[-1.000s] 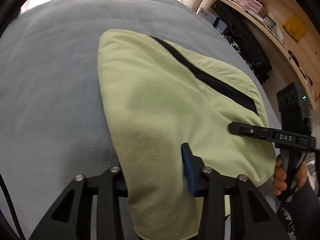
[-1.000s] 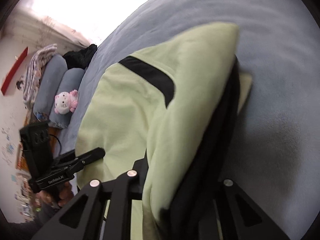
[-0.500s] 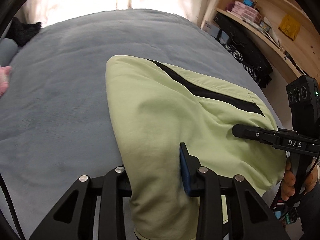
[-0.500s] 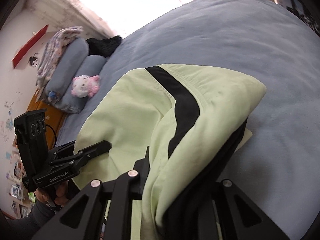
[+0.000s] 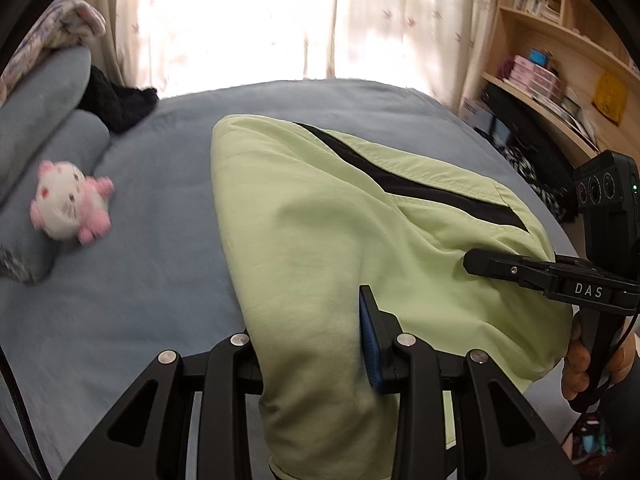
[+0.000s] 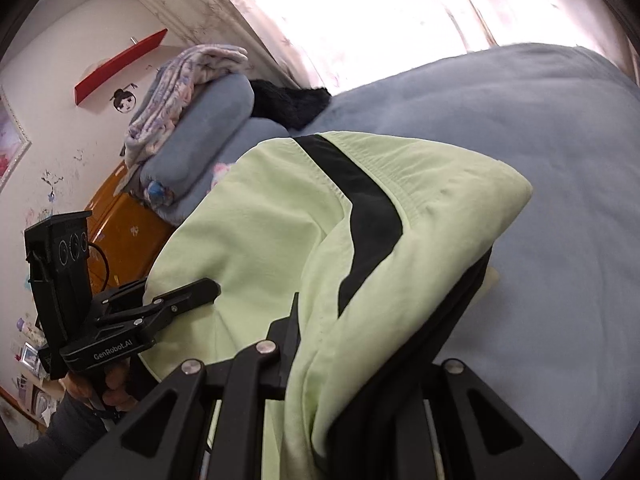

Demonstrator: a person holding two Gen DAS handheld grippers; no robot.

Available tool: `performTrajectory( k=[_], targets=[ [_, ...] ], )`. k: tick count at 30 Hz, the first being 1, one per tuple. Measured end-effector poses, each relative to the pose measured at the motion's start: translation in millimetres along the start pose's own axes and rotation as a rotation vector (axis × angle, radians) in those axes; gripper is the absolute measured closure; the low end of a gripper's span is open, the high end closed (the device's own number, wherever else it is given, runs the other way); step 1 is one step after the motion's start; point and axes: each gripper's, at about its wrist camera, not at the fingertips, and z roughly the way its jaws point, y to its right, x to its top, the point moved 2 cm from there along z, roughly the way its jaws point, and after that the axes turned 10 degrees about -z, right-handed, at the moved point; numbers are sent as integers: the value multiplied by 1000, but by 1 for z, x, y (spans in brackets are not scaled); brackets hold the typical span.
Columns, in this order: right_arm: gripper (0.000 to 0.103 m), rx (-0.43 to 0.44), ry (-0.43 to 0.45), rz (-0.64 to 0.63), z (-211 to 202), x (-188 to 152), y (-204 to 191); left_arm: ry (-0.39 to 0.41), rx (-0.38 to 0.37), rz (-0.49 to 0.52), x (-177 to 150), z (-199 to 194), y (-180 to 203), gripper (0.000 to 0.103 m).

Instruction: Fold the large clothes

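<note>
A light green garment (image 5: 320,216) with a black stripe (image 5: 408,176) hangs between two grippers, lifted above a blue-grey bed (image 5: 120,280). In the left wrist view its long way runs from the near bottom up and away toward the window, and the far rounded end points at the curtains (image 5: 248,20). The black stripe runs slantwise across the top right part of the cloth.

The left gripper (image 5: 312,344) has a thick bunch of green cloth between its jaws, and the jaws pinch it. A blue pad (image 5: 370,344) on one finger presses the cloth's side.

The right gripper (image 6: 360,368) also pinches the garment; green cloth and a dark lining (image 6: 420,344) fill the gap between its jaws. The cloth drapes over that gripper and spreads left toward the other one.

White letters on the right gripper's side read "DAS" in the left wrist view. The left gripper's side reads "GenRobot.AI" in the right wrist view.

A pink and white plush toy (image 5: 70,204) lies on the bed just beside grey-blue pillows (image 5: 44,112). A wooden bookshelf (image 5: 560,60) stands at the right.
</note>
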Motion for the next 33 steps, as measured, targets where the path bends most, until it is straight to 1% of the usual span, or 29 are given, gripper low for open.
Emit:
performTrajectory(
  k=[4, 6, 7, 9, 11, 14, 16, 17, 18, 19, 20, 21, 23, 24, 25, 27, 30, 31, 33],
  targets=[
    [89, -4, 35, -26, 46, 46, 13, 26, 10, -6, 48, 26, -41, 71],
    [89, 2, 41, -31, 72, 64, 24, 30, 15, -7, 73, 51, -60, 71],
    [89, 9, 44, -25, 87, 72, 31, 30, 18, -5, 80, 59, -68, 71],
    [89, 18, 49, -18, 114, 86, 44, 27, 21, -15, 99, 88, -89, 71],
    [89, 25, 50, -13, 141, 94, 58, 15, 24, -18, 110, 116, -103, 71],
    [89, 62, 41, 52, 185, 92, 87, -16, 25, -30, 117, 160, -129, 71],
    [88, 63, 15, 88, 220, 82, 107, -55, 23, -32, 110, 192, -145, 70],
    [88, 50, -2, 98, 234, 75, 115, -87, 29, -41, 104, 214, -156, 70],
    [88, 44, -37, 121, 252, 64, 125, -134, 36, -72, 95, 237, -167, 69],
    [85, 49, -75, 155, 267, 52, 134, -180, 49, -100, 88, 257, -177, 65],
    [79, 44, -102, 176, 277, 43, 140, -218, 79, -122, 79, 274, -186, 60],
    [72, 36, -120, 188, 282, 34, 145, -221, 89, -134, 71, 283, -192, 51],
    [69, 61, -113, 207, 282, 24, 152, -163, 64, -150, 64, 284, -200, 41],
    [63, 70, -119, 214, 279, 23, 154, -145, 64, -155, 64, 281, -203, 34],
    [62, 74, -129, 221, 275, 21, 155, -143, 73, -156, 63, 280, -204, 27],
    [57, 54, -146, 207, 268, 22, 154, -146, 100, -145, 62, 277, -206, 24],
    [56, 17, -153, 177, 251, 27, 151, -139, 129, -131, 62, 268, -205, 24],
    [56, 10, -142, 170, 246, 33, 150, -131, 134, -127, 63, 263, -203, 24],
    [55, 5, -122, 158, 236, 44, 152, -106, 120, -114, 68, 252, -200, 24]
  ],
)
